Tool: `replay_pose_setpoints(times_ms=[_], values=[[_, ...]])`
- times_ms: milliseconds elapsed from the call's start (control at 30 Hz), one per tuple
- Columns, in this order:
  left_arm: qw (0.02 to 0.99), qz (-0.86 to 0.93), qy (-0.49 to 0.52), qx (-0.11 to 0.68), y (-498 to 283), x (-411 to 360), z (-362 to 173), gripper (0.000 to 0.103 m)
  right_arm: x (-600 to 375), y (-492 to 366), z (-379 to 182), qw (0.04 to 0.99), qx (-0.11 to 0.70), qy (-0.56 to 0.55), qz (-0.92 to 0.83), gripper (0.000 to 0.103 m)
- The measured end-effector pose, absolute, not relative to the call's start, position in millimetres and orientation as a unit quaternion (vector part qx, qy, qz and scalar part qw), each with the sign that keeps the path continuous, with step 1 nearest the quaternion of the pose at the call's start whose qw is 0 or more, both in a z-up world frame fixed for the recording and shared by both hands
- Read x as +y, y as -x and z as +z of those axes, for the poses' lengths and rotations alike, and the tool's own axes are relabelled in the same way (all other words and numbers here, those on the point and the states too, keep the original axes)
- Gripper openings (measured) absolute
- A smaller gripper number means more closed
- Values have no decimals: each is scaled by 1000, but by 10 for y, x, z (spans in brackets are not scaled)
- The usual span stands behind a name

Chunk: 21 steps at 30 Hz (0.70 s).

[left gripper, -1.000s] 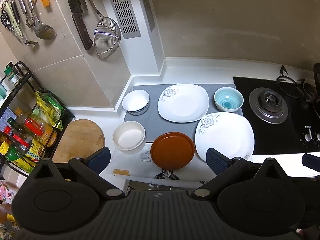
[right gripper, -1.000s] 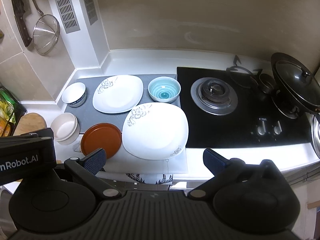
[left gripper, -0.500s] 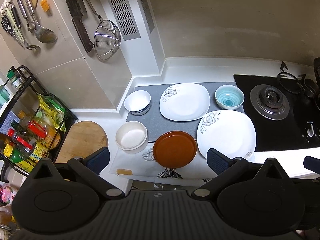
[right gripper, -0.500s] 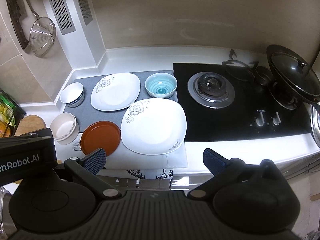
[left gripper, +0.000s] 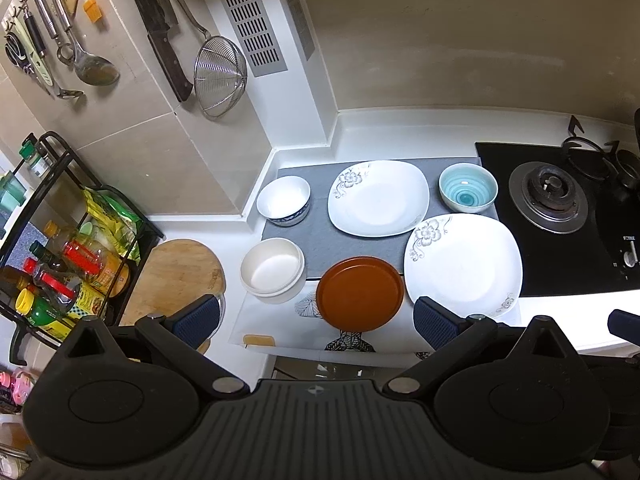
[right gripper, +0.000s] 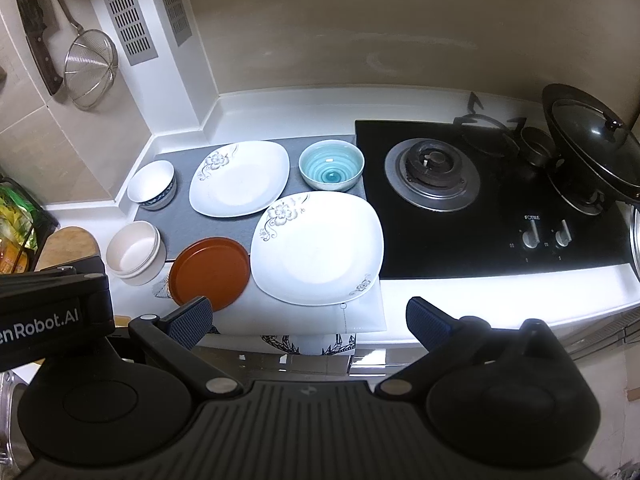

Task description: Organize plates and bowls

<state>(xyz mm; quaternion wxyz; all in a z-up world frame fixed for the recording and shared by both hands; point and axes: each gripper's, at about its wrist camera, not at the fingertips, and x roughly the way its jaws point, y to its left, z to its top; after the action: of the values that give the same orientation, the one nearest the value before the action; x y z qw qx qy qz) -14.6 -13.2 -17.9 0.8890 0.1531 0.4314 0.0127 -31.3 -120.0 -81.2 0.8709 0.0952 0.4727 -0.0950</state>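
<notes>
On the counter lie two white flowered square plates, a far one [left gripper: 378,197] [right gripper: 239,178] and a bigger near one [left gripper: 463,264] [right gripper: 318,247]. A brown round plate [left gripper: 360,297] [right gripper: 210,272] lies at the front. A teal bowl [left gripper: 468,187] [right gripper: 331,170], a white bowl with blue rim [left gripper: 284,205] [right gripper: 152,185] and a cream bowl [left gripper: 273,270] [right gripper: 135,251] stand around them. My left gripper [left gripper: 316,320] is open and empty, held above the counter's front edge. My right gripper [right gripper: 308,318] is open and empty, to its right.
A grey mat [left gripper: 332,246] lies under the far dishes. A black gas hob [right gripper: 480,200] with a lidded wok [right gripper: 592,144] is at the right. A round wooden board [left gripper: 176,276] and a bottle rack [left gripper: 60,264] stand left. Utensils and a strainer [left gripper: 218,76] hang on the wall.
Both grippers have drawn back slightly, so the dishes sit a little higher and farther in view. Nothing on the counter has moved.
</notes>
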Motion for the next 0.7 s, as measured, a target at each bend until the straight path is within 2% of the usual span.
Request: replay_pose_setpoints(times_ms=[700], values=[[886,24,-148,439,292,-100,-249,103,-1183,446,-899,869,479,-91,-85,103]])
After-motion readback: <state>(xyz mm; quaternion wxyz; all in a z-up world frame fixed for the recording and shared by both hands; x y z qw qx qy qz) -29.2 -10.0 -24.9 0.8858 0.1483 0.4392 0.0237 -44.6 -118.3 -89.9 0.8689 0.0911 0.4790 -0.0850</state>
